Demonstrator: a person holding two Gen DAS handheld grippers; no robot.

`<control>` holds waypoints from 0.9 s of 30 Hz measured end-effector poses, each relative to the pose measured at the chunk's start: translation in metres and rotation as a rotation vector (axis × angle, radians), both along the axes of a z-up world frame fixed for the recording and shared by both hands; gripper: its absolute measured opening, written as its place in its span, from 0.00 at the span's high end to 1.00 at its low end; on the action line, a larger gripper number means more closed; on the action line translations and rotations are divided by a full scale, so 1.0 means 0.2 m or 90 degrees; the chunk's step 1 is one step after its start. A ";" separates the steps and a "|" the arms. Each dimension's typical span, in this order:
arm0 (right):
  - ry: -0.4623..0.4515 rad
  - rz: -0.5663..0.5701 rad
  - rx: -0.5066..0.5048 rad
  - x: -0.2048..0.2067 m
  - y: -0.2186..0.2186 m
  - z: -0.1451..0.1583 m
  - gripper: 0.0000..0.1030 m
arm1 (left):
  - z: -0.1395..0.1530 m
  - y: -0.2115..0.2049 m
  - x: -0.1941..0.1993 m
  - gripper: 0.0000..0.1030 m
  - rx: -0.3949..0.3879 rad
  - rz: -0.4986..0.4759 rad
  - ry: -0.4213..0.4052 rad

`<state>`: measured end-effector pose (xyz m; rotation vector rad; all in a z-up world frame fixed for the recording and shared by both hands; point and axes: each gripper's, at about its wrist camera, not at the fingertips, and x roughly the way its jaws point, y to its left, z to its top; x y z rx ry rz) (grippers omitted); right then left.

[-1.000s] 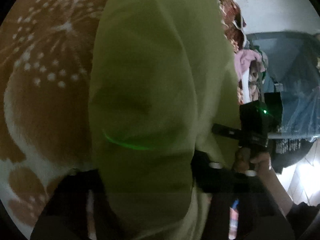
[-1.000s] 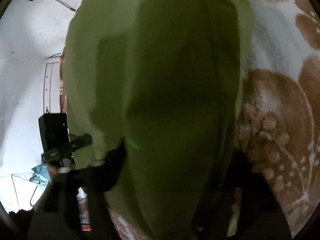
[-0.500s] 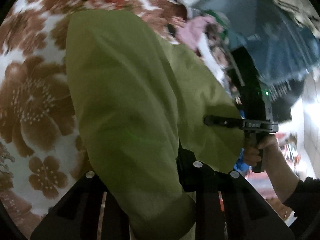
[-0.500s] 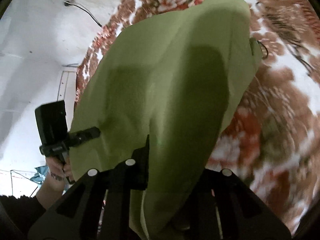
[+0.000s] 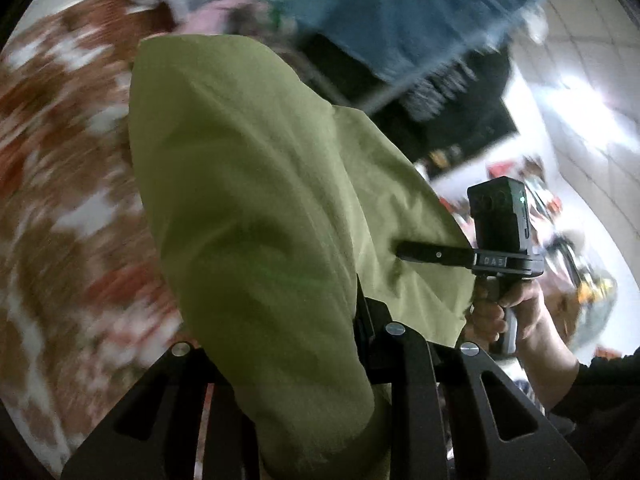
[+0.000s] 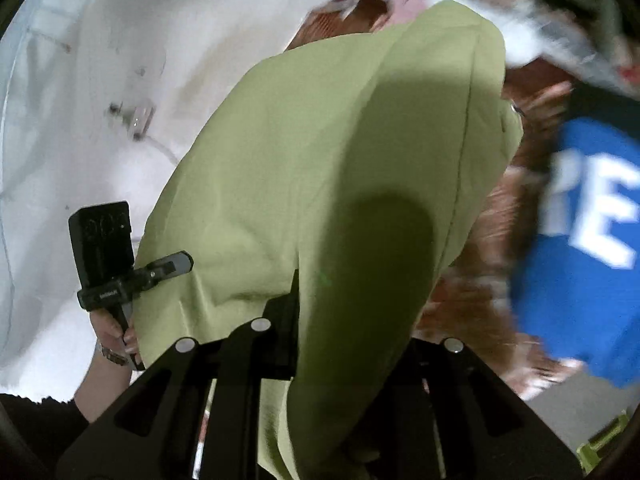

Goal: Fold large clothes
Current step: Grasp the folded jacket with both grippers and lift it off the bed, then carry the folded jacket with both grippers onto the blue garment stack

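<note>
Am holding green garment [image 5: 248,208] off floral blanket [image 5: 60,208] with both tools. Left gripper [image 6: 182,262] clamping one edge of cloth, right gripper [image 5: 404,250] clamping other edge; cloth hanging stretched between them, draping over both cameras. Am seeing blue shirt [image 6: 588,240] lying on blanket beyond. Background blurring.

The green garment [image 5: 248,208] hangs as a wide sheet between the two grippers and blocks most of the way forward for both. To its left, open air lies over the brown flowered blanket [image 5: 60,200]. Behind it a heap of clothes [image 5: 240,8] crowds the far side. A blue garment with white letters [image 6: 592,240] fills the right flank, near the sheet.
</note>
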<state>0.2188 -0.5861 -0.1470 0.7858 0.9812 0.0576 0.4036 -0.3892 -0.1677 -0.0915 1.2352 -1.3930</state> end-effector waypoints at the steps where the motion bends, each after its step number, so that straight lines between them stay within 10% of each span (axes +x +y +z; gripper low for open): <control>1: -0.003 -0.015 -0.009 -0.02 -0.05 0.04 0.85 | 0.06 -0.13 -0.04 0.80 -0.011 -0.028 -0.004; 10: -0.027 -0.207 -0.069 -0.60 -0.73 0.27 0.85 | 0.24 -1.24 -0.33 0.79 -0.074 -0.198 -0.006; 15: -0.012 -0.238 -0.064 -0.80 -1.02 -0.03 0.84 | -0.04 -1.55 -0.43 0.79 -0.053 -0.228 0.028; 21: 0.091 -0.206 -0.001 -0.79 -1.22 -0.86 0.75 | -0.87 -1.63 -0.45 0.71 0.084 -0.201 0.047; 27: 0.063 -0.200 -0.027 -0.80 -1.26 -0.96 0.56 | -0.87 -1.59 -0.48 0.42 0.077 -0.169 -0.049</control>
